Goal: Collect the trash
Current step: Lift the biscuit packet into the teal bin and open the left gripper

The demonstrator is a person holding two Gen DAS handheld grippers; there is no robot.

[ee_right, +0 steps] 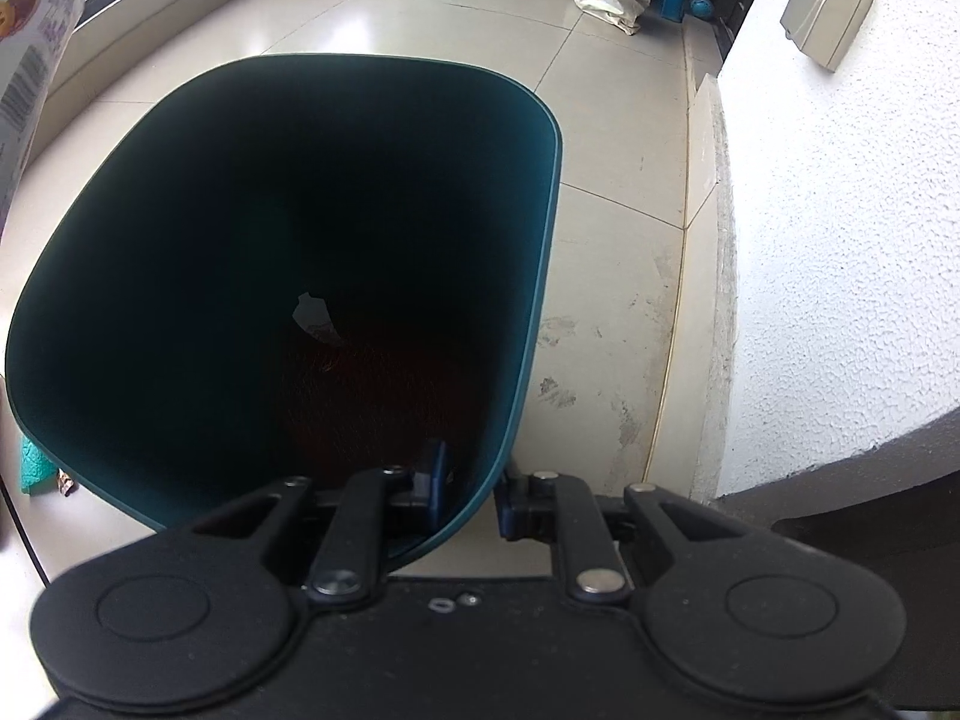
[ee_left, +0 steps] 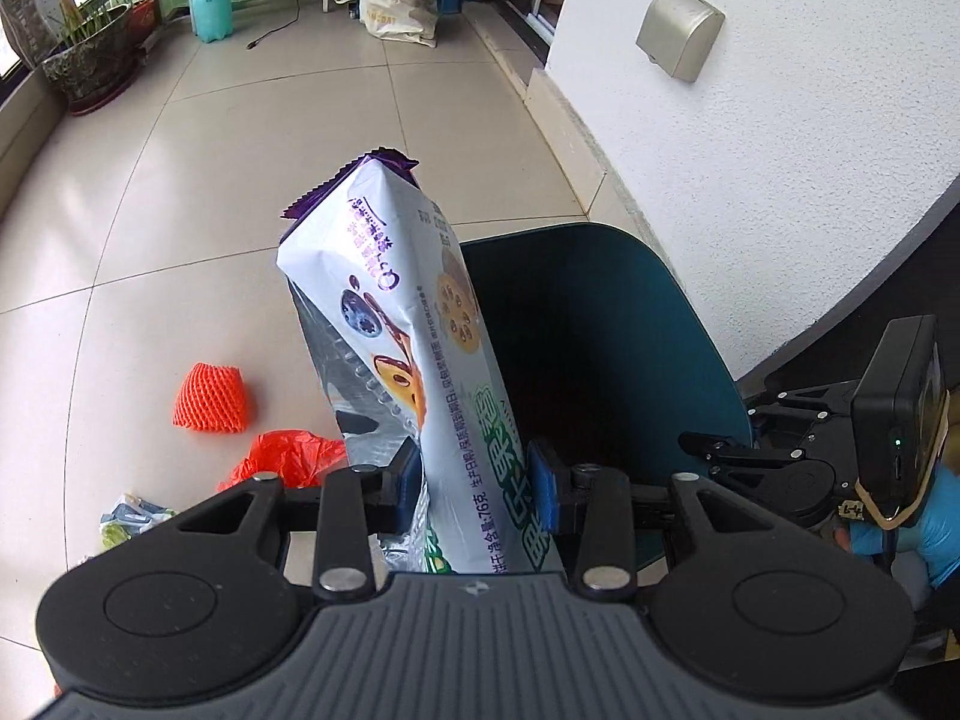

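My left gripper (ee_left: 474, 480) is shut on a long white-and-purple biscuit wrapper (ee_left: 390, 330), which sticks up and away beside the rim of the dark teal bin (ee_left: 678, 312). My right gripper (ee_right: 471, 492) is shut on the bin's near wall (ee_right: 528, 312), one pad inside and one outside; it shows at the right of the left wrist view too. Inside the bin lie a small pale scrap (ee_right: 312, 315) and something reddish, dim. The wrapper's end (ee_right: 30, 60) shows at the top left of the right wrist view. On the floor lie an orange foam net (ee_left: 210, 399), a red plastic bag (ee_left: 288, 456) and a small crumpled wrapper (ee_left: 129, 519).
A white textured wall (ee_left: 780, 150) with a grey cover box (ee_left: 681, 30) stands right of the bin. Farther off are a potted plant (ee_left: 90, 60), a teal sprayer bottle (ee_left: 210, 6) and a cloth bag (ee_left: 399, 12). A green object (ee_right: 33, 468) lies left of the bin.
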